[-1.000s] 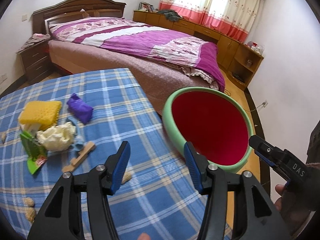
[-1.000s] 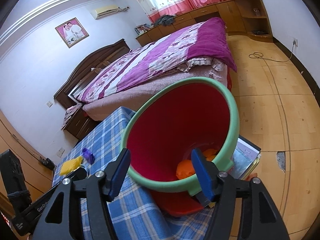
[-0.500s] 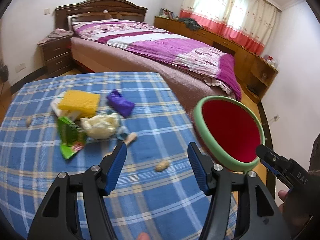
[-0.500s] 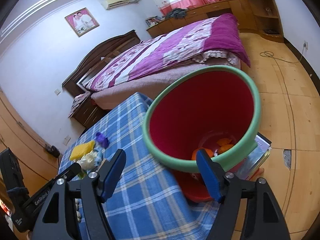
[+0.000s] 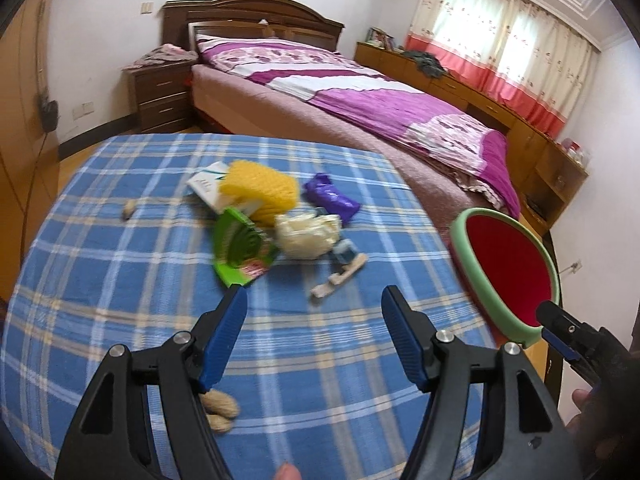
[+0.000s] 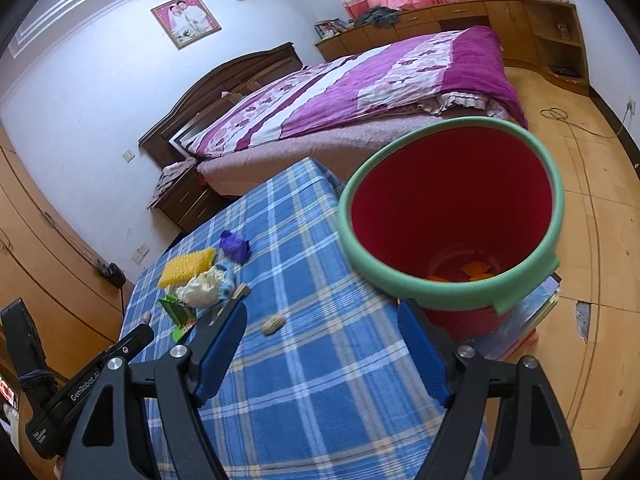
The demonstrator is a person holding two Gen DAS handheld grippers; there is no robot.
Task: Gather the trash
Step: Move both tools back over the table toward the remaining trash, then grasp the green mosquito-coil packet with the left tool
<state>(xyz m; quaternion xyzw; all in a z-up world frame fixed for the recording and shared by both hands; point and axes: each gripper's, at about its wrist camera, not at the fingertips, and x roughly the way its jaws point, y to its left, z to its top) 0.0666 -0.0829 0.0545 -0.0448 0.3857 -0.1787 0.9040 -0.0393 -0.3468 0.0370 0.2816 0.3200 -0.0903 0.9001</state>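
Woven checked tablecloth (image 5: 120, 280) — glossy plastic bin (image 6: 452, 216), matt foam rim

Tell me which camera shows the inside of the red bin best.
Right wrist: the red bin sits close, showing orange scraps at the bottom. Left wrist sees it edge-on at the frame's side, contents hidden.

Soft daylight through the curtained window (image 5: 508, 40), strong fisheye bending with dark corners, slight motion blur throughout.

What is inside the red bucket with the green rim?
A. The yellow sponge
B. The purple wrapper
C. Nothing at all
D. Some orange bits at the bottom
D: the right wrist view looks down into the red bucket and shows orange bits lying at its bottom.
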